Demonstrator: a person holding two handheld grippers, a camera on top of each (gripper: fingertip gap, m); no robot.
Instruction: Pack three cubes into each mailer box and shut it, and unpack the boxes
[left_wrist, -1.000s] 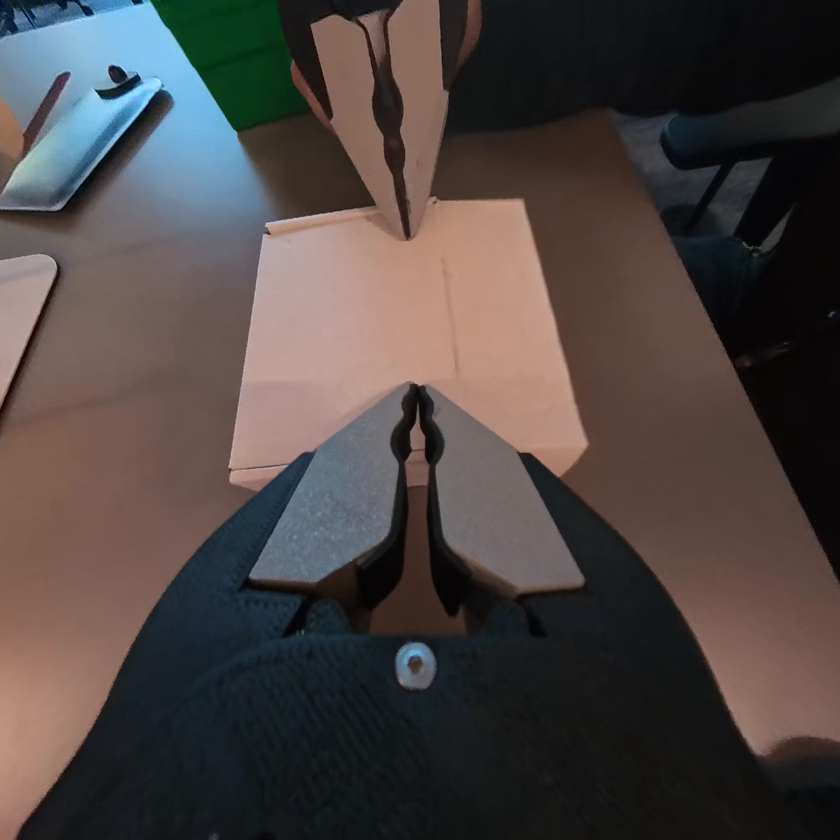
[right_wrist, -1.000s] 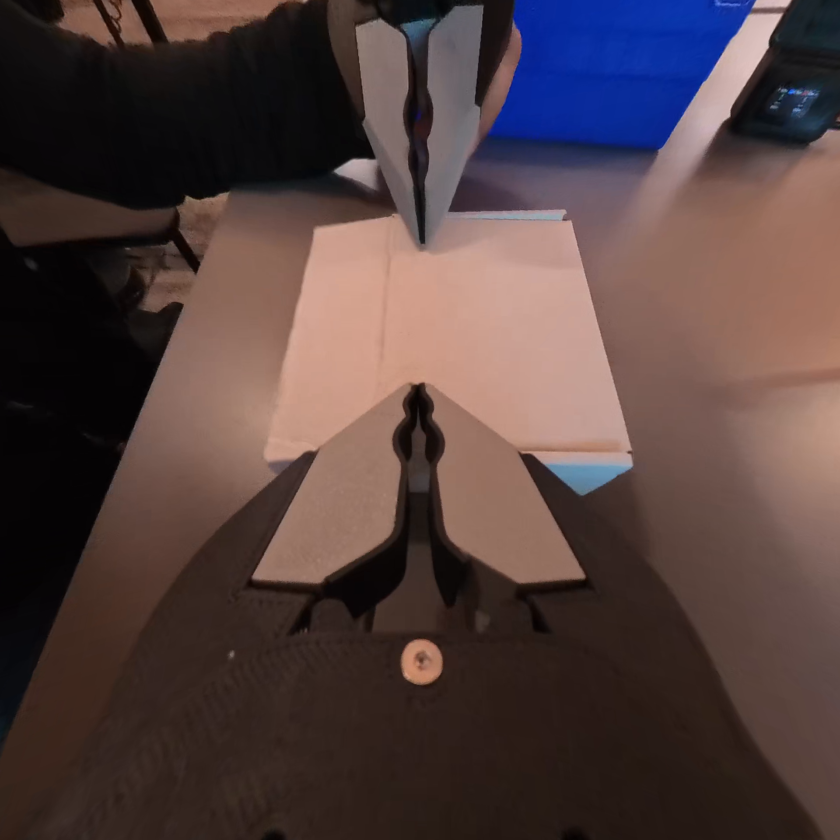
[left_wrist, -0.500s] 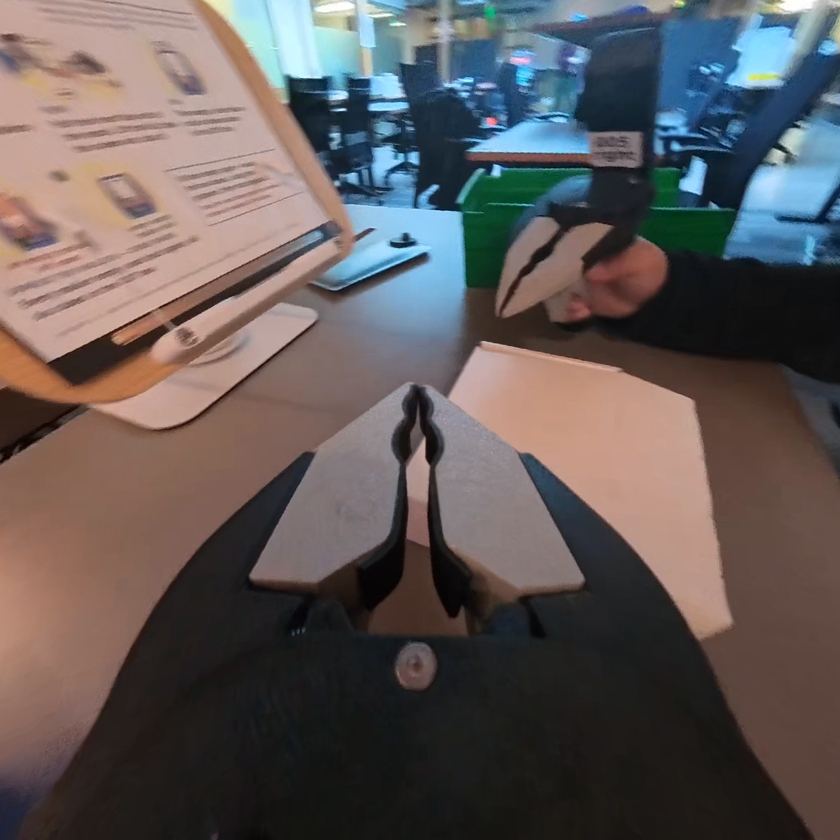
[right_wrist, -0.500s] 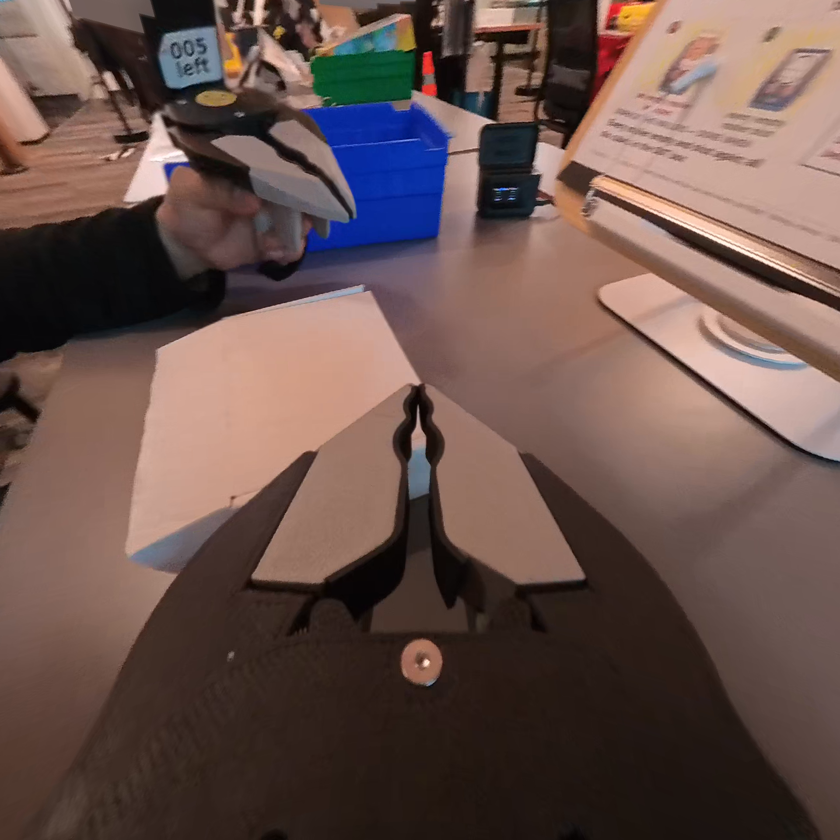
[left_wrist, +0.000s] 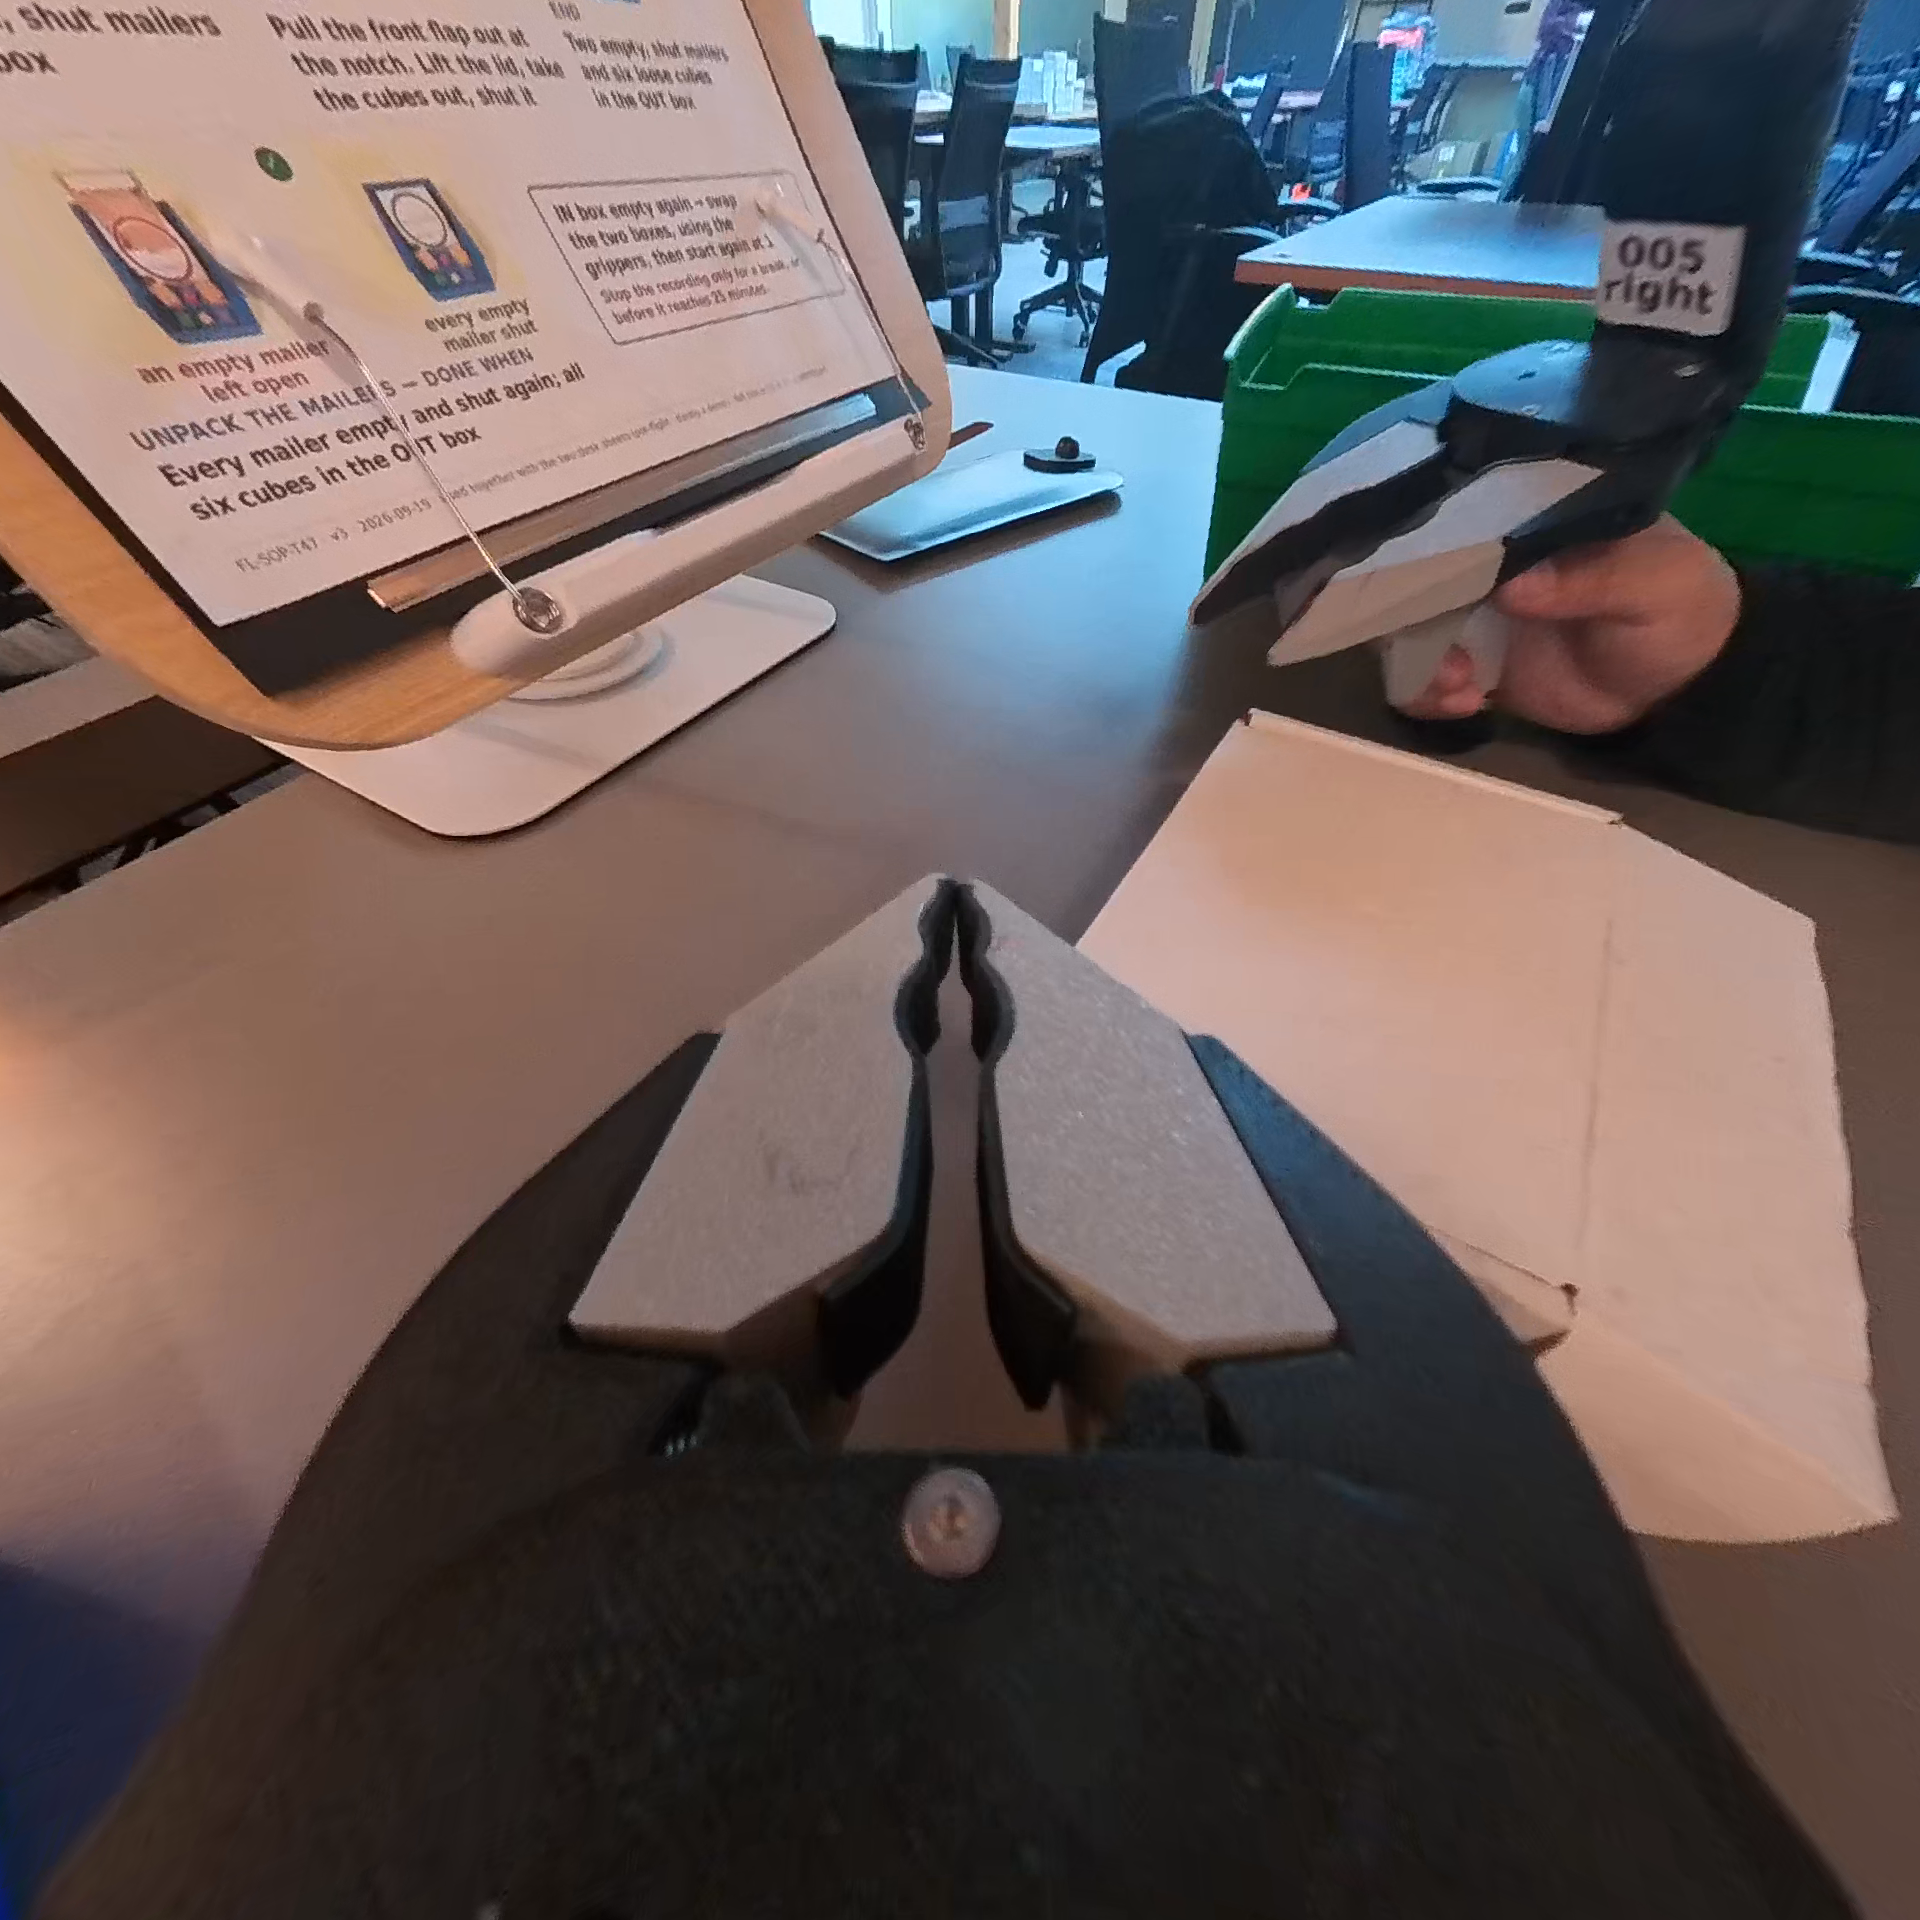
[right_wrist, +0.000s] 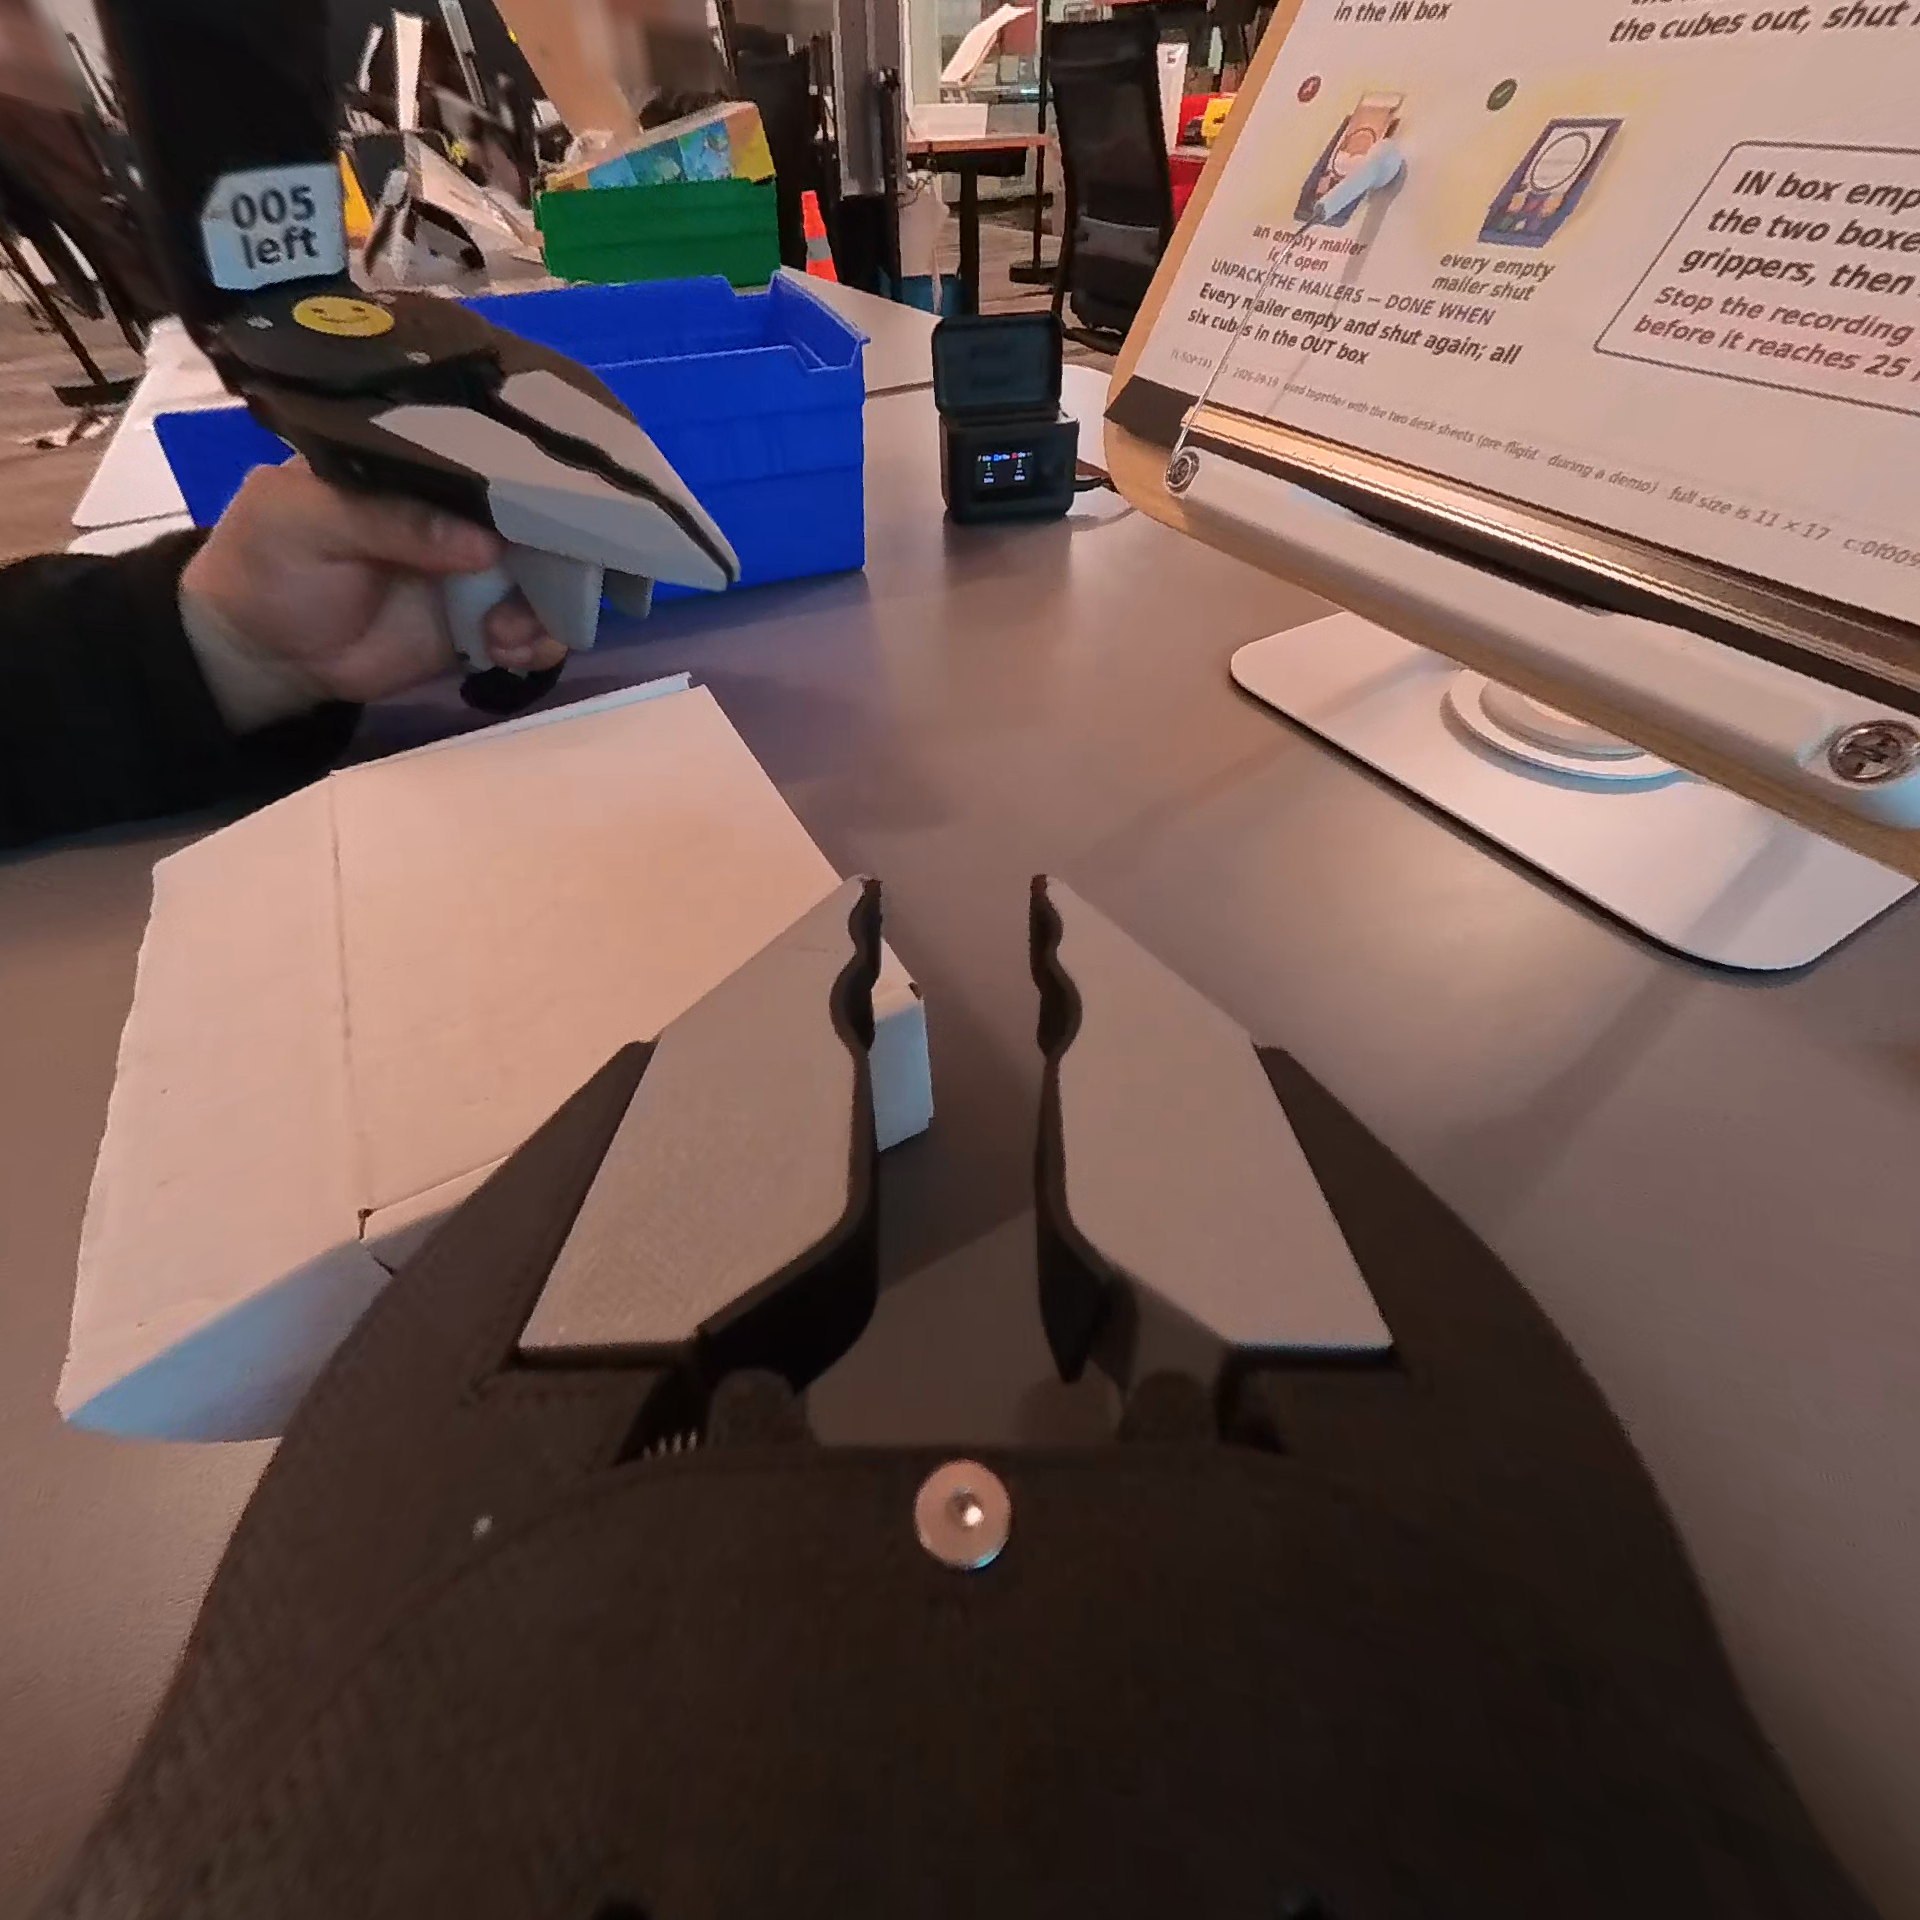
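A white mailer box (left_wrist: 1403, 1039) lies flat on the brown table with its lid down. It also shows in the right wrist view (right_wrist: 468, 935). My left gripper (left_wrist: 954, 896) is shut and empty, held above the table just left of the box. My right gripper (right_wrist: 954, 888) is open and empty, with its left finger over the box's near right corner. Each gripper also shows in the other's view, hand-held above the far side of the box: the right gripper (left_wrist: 1236, 634) and the left gripper (right_wrist: 722, 571). No cubes are in view.
An instruction board on a white stand (left_wrist: 416, 312) tilts over the back of the table, and it also shows in the right wrist view (right_wrist: 1558, 343). A green bin (left_wrist: 1299, 416) stands behind the right gripper. A blue bin (right_wrist: 748, 416) stands behind the left gripper, next to a small black device (right_wrist: 1003, 457). A flat grey tray (left_wrist: 977, 499) lies at the back. Some 15 cm of space lies between my two pairs of fingers.
Both grippers have lifted off the box lid, where their tips rested, and now point toward the back of the table. The right gripper has opened. The box stays shut.
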